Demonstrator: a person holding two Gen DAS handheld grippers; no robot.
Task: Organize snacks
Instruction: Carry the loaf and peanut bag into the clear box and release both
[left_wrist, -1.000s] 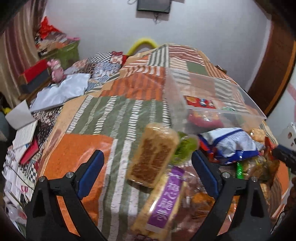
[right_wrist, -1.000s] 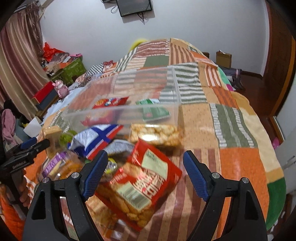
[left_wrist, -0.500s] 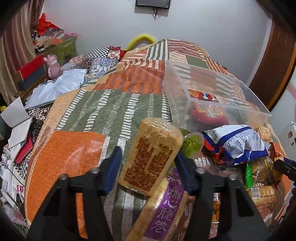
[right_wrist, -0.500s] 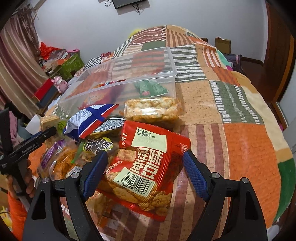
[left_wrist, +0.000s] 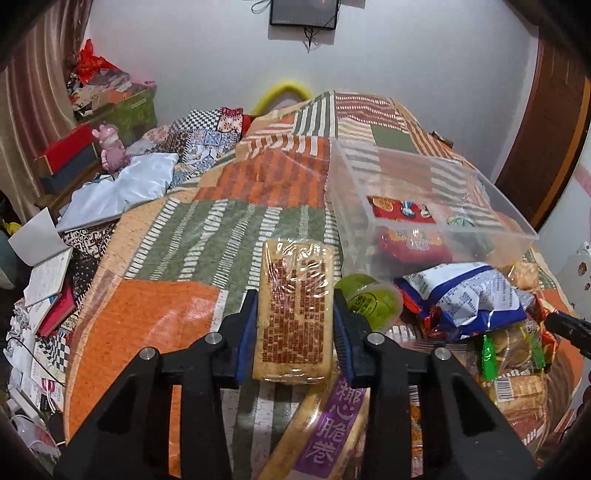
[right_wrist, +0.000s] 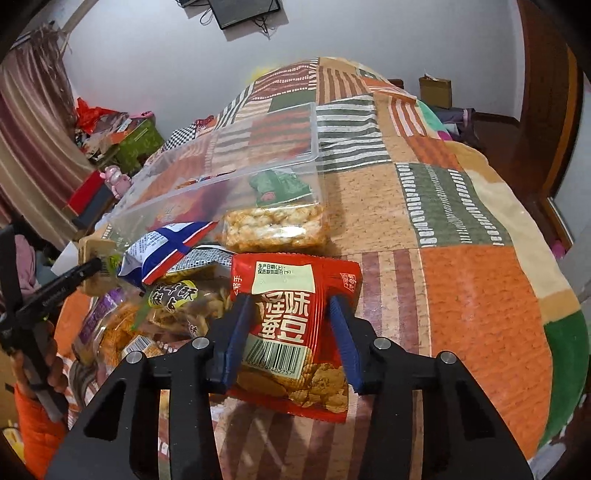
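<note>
My left gripper is shut on a clear-wrapped biscuit pack with red print, held upright over the snack pile. My right gripper is shut on a red snack bag with a barcode. A clear plastic bin stands on the patchwork-covered table beyond the pile and holds a red packet and a green packet. The bin also shows in the right wrist view. The left gripper with the biscuit pack shows at the left of the right wrist view.
The pile holds a purple-labelled roll pack, a green jelly cup, a blue-and-white bag and a rice cracker pack against the bin. Books, boxes and a pink toy lie left of the table.
Both grippers closed from wide open: the left onto the biscuit pack, the right onto the red snack bag. Both moved in closer to the pile.
</note>
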